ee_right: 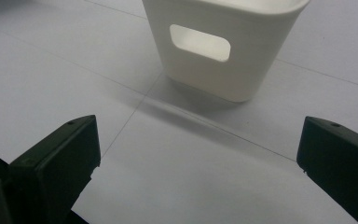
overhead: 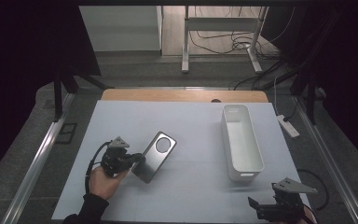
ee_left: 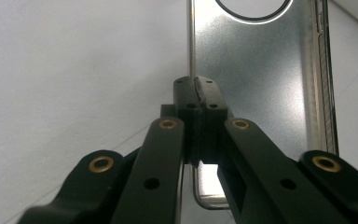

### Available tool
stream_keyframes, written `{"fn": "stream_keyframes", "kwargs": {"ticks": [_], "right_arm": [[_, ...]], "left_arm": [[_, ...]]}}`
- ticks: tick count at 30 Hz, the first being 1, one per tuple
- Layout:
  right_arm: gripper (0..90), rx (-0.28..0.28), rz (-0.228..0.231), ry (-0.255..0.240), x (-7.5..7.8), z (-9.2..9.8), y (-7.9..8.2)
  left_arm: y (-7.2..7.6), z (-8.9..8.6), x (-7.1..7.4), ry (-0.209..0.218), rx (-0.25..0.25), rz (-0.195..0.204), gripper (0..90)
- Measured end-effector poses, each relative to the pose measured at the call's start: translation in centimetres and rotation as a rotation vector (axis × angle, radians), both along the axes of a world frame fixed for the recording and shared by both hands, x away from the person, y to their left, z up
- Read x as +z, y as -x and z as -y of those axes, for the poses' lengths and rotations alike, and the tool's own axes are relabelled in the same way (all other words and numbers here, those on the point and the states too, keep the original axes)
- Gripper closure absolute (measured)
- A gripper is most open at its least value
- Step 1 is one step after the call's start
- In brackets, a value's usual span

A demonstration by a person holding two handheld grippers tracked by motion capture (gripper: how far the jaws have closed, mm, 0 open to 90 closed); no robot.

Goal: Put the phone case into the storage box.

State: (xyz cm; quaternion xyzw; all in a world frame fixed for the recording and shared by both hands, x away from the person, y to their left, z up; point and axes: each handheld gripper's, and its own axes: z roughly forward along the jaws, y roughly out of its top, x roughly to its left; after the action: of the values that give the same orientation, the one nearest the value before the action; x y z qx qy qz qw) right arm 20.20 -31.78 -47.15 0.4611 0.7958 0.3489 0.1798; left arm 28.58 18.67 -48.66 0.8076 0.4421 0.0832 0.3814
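One left hand-held gripper pinches the phone case; the white bin stands well apart; right hand-held gripper gapes

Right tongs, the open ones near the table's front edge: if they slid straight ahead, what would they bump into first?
Most likely the white bin: its near end with the handle hole lies ahead of the right tongs, with bare table between, though depth is uncertain.

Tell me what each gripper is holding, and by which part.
The left gripper is clamped on the phone case by its thin side edge near one end. The right gripper stands open, holding nothing.
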Motion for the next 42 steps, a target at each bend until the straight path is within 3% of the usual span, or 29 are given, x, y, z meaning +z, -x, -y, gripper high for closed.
{"fn": "stream_keyframes", "kwargs": {"ticks": [6,11,24,30,37,42], "right_arm": [[0.0,0.01,0.007,0.0,0.0,0.0,0.1],[0.0,0.018,0.011,0.004,0.1,-0.1,0.1],[0.0,0.045,0.013,-0.002,0.1,-0.1,0.2],[0.0,0.045,0.022,0.003,0.2,-0.2,0.3],[0.0,0.084,0.029,-0.016,0.6,-0.6,0.4],[0.0,0.139,0.042,-0.07,1.3,-1.6,0.3]], "left_arm": [[1.3,-0.4,0.5,0.036,-0.007,0.021,88.9],[2.1,-0.6,0.8,0.041,-0.006,0.035,88.9],[5.0,-1.5,1.7,0.102,0.03,0.108,88.9],[5.5,-1.7,1.6,0.114,0.029,0.108,88.9],[6.2,-1.3,1.8,0.117,0.025,0.125,88.9],[6.7,-1.1,1.9,0.12,0.029,0.135,88.9]]}}
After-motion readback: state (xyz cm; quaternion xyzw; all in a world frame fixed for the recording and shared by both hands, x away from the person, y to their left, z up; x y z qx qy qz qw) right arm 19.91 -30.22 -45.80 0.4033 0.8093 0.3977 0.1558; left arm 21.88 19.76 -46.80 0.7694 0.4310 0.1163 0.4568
